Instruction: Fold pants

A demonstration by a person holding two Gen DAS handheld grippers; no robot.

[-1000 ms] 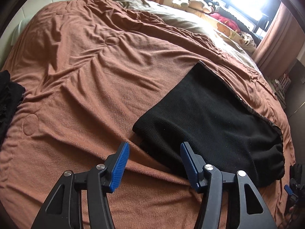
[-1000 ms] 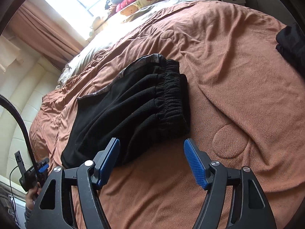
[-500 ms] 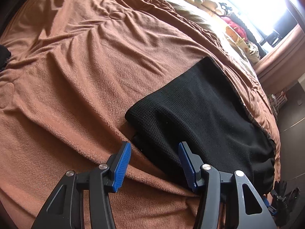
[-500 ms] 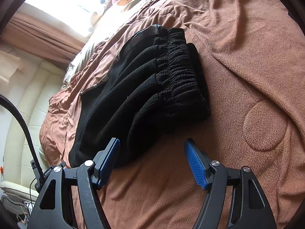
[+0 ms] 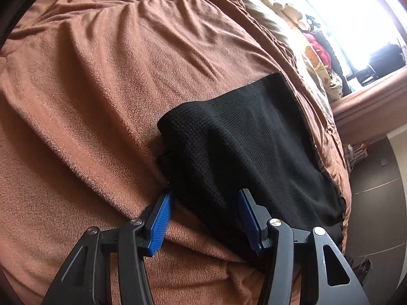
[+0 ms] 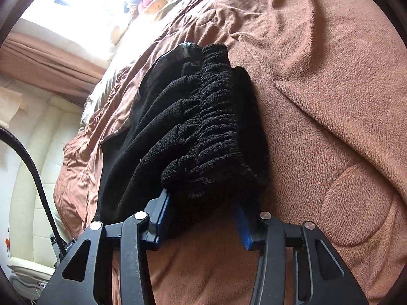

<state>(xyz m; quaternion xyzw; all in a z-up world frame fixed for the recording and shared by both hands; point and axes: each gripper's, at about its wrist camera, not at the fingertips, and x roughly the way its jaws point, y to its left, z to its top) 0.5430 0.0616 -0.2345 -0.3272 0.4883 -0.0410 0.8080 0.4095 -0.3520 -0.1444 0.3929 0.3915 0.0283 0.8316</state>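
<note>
Black waffle-knit pants [image 5: 254, 137] lie folded on a fuzzy brown blanket [image 5: 101, 76]; the left tool [image 5: 206, 203] straddles their near fold, parted, while the right tool [image 6: 201, 203] is closing on the gathered elastic waistband [image 6: 216, 117].

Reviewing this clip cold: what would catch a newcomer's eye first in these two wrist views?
The black pants, folded into a thick bundle, lie on a rust-brown blanket covering the bed. The right tongs are closing on the gathered elastic waistband, while the left tongs straddle the bundle's near edge without yet pinching it. A glaring window sits beyond the bed.
</note>
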